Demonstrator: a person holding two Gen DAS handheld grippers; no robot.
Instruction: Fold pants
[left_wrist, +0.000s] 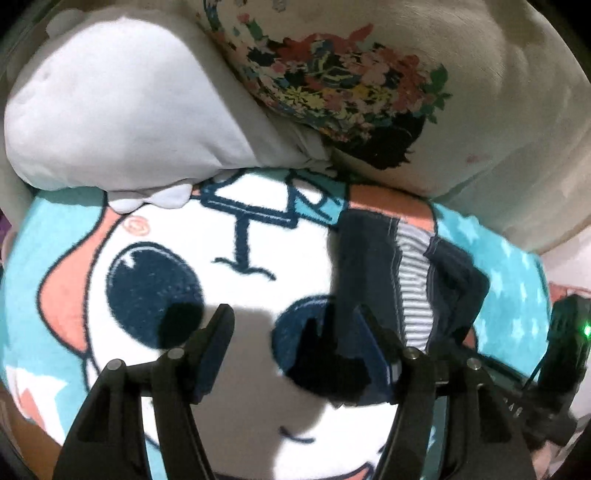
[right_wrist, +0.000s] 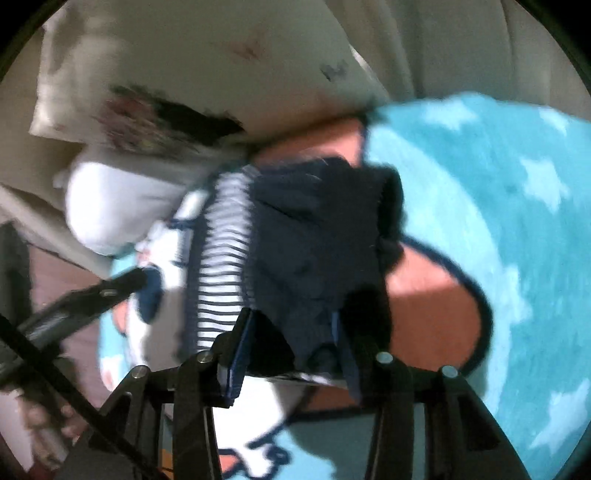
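A soft blanket (left_wrist: 517, 266) in blue, white and pink, with a big cartoon face on it, is spread over what looks like a bed. At the far side two pillows are seen: a plain white pillow (left_wrist: 110, 110) on the left and a cream pillow with a flower picture (left_wrist: 461, 92) on the right. No box, basket or other holder is seen in either view.

The pants (left_wrist: 373, 251) are dark blue with a striped grey and white part. They are laid in a folded bundle on the blanket, right of the middle, near the cream pillow.

In the left wrist view the left gripper (left_wrist: 295, 343) is held wide open just above the cartoon face, with nothing between its fingers. The pants are seen past its right finger. The right gripper's body, with a small green light, is seen at the far right edge.

In the right wrist view, which is blurred, the right gripper (right_wrist: 291, 343) is seen with its fingers apart and the near edge of the pants (right_wrist: 317, 236) between them. Whether the cloth is pinched cannot be told. A finger of the left gripper is seen on the left. The flower pillow (right_wrist: 184, 74) is seen far off.
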